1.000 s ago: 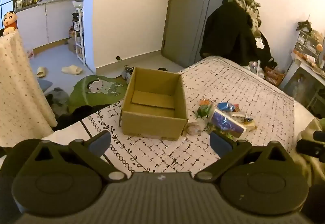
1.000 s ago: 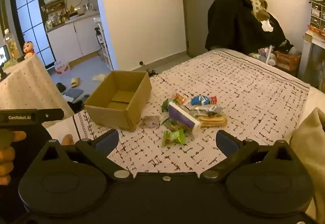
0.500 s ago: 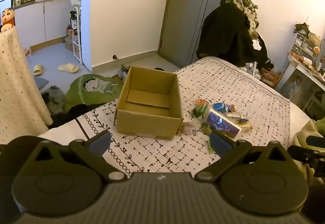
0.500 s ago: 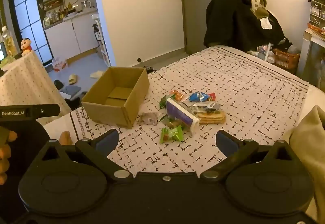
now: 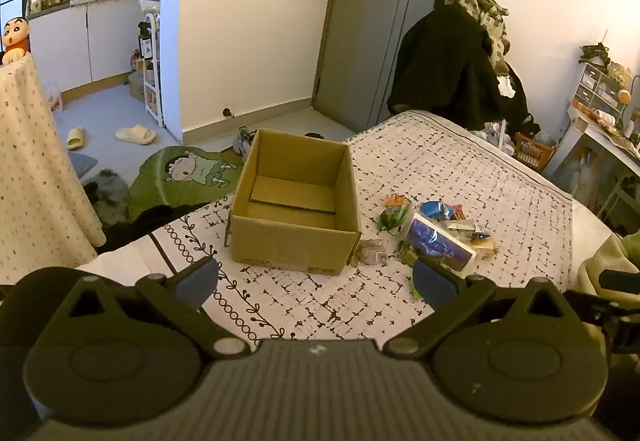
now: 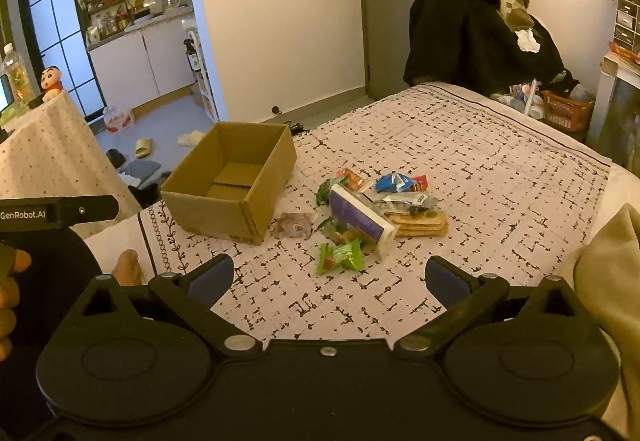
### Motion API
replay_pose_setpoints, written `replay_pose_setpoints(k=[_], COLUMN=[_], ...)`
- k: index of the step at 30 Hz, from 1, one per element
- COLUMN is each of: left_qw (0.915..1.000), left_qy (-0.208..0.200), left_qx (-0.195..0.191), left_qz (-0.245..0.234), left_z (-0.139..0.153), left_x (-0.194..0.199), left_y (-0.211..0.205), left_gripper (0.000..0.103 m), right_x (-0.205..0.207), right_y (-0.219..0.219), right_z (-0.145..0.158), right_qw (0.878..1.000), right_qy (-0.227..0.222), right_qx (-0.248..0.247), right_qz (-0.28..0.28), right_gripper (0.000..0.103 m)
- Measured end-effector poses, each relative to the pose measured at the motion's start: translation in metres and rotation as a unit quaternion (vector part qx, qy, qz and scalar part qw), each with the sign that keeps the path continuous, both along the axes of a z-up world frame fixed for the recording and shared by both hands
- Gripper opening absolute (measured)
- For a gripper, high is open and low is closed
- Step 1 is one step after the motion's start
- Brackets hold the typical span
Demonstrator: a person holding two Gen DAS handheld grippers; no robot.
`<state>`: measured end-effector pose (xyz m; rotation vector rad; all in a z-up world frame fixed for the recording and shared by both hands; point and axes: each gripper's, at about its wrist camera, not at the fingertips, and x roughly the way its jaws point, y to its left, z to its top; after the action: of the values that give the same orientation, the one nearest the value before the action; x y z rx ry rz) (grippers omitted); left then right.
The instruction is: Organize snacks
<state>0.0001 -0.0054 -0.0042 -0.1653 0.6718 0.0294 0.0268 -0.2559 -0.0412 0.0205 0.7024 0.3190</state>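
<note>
Both grippers spread wide and holding nothing, left gripper (image 5: 316, 277) and right gripper (image 6: 328, 277) above the patterned bedspread (image 6: 500, 181), empty cardboard box (image 6: 236, 181) left of the snack pile (image 6: 372, 205), green candy wrapper (image 6: 340, 257) nearest.

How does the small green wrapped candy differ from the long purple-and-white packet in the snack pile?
The small green wrapped candy lies alone, nearer the camera, apart from the pile; the long purple-and-white packet leans tilted on other snacks. The candy is much smaller, with twisted ends; the packet is box-like. Both lie on the patterned bedspread, outside the brown cardboard box.
</note>
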Motion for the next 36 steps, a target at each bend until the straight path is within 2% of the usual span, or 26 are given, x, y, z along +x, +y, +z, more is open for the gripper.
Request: replay_pose_setpoints(k=[36], left_qw=[0.9999], left_qy=[0.005], left_qx=[-0.008], left_qz=[-0.014], left_z=[-0.004], left_x=[-0.005], left_y=[-0.011], left_gripper=[0.102], right_x=[0.001], right_y=[0.005], right_z=[-0.002], right_qw=[1.000], right_qy=[0.005], right_qx=[-0.013], right_qz=[0.006], right_gripper=[0.103])
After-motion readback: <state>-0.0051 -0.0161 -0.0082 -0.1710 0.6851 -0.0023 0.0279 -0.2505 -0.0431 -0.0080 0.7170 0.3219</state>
